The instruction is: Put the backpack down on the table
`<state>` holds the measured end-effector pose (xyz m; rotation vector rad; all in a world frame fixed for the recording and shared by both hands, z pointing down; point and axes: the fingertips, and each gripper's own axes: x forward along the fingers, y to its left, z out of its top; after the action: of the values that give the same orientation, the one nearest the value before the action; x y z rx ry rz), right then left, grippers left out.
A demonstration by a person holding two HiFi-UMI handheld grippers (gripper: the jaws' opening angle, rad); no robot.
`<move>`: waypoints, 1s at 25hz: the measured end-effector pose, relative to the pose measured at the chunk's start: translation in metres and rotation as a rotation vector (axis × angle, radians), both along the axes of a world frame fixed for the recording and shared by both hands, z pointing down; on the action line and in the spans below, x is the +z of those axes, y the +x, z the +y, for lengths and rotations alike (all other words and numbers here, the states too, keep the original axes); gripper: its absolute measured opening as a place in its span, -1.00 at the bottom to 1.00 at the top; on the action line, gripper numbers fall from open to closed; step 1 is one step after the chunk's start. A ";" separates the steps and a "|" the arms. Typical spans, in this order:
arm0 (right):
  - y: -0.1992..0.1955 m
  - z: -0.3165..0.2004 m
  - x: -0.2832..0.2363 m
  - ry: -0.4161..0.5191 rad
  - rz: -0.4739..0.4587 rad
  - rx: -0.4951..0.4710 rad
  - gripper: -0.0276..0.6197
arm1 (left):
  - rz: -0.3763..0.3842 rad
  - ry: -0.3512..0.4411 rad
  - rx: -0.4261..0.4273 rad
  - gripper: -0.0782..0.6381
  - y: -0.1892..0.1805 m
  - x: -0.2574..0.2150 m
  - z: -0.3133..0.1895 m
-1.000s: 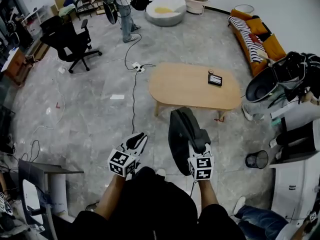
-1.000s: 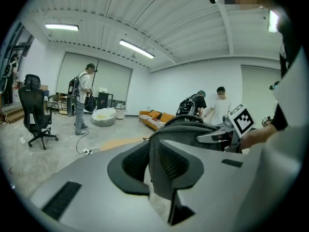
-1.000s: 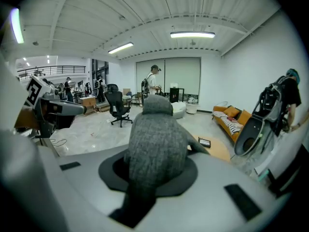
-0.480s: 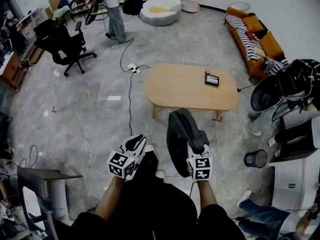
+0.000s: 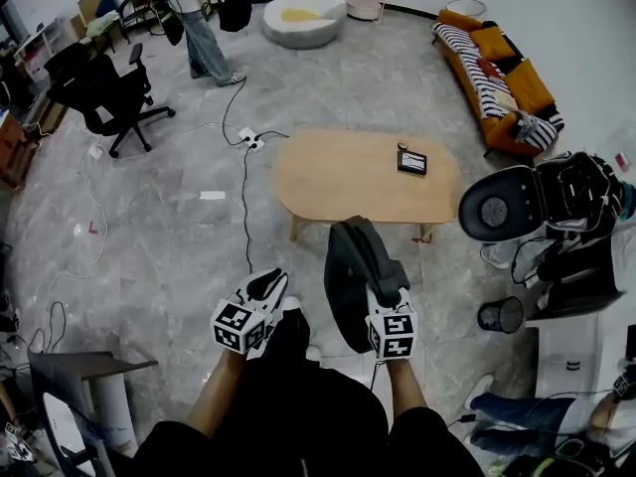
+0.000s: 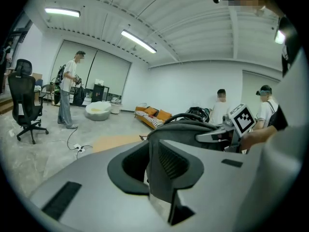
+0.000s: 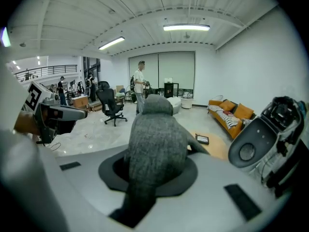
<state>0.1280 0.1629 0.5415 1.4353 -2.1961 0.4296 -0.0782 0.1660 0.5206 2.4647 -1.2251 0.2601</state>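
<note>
The right gripper (image 5: 386, 286) has its jaws clamped on the top fabric of the dark backpack (image 5: 350, 266), so it hangs above the floor, short of the wooden surface (image 5: 338, 182); the left gripper (image 5: 266, 286), jaws together and empty, waits beside it

Right gripper (image 5: 386, 288) holds backpack (image 5: 348, 266) off floor (image 5: 179, 237), near wooden table (image 5: 338, 172); left gripper (image 5: 268, 286) alongside

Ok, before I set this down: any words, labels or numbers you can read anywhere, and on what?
No readable text anywhere.
Left marker cube, right marker cube: black-and-white square patterns only, no letters.
Dark flat item on the table: light patch, too small to read.
</note>
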 end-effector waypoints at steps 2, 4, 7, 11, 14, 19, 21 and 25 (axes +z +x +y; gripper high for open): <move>-0.003 -0.012 0.000 -0.005 0.001 0.006 -0.65 | 0.002 -0.005 0.005 -0.59 -0.003 0.002 -0.014; -0.005 -0.025 -0.002 -0.008 0.004 0.008 -0.65 | 0.007 -0.004 0.005 -0.59 -0.006 0.001 -0.029; -0.009 -0.043 -0.005 -0.011 0.007 0.008 -0.65 | 0.020 -0.004 0.004 -0.59 -0.008 0.001 -0.051; -0.016 -0.069 -0.011 -0.003 0.012 0.016 -0.65 | 0.032 -0.008 0.020 -0.59 -0.012 0.001 -0.077; -0.024 -0.088 -0.015 0.003 0.019 0.019 -0.65 | 0.036 -0.009 0.032 -0.59 -0.018 0.001 -0.095; -0.033 -0.117 -0.022 -0.001 0.014 0.031 -0.65 | 0.052 -0.012 0.030 -0.59 -0.031 0.001 -0.126; -0.035 -0.128 -0.024 -0.007 0.010 0.039 -0.65 | 0.055 -0.011 0.029 -0.59 -0.036 0.001 -0.138; -0.046 -0.146 -0.026 -0.003 0.022 0.027 -0.65 | 0.062 -0.004 0.032 -0.59 -0.046 0.002 -0.157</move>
<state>0.0816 0.0172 0.5156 1.4629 -2.1605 0.4237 -0.1240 0.0086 0.5225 2.4720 -1.1595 0.1929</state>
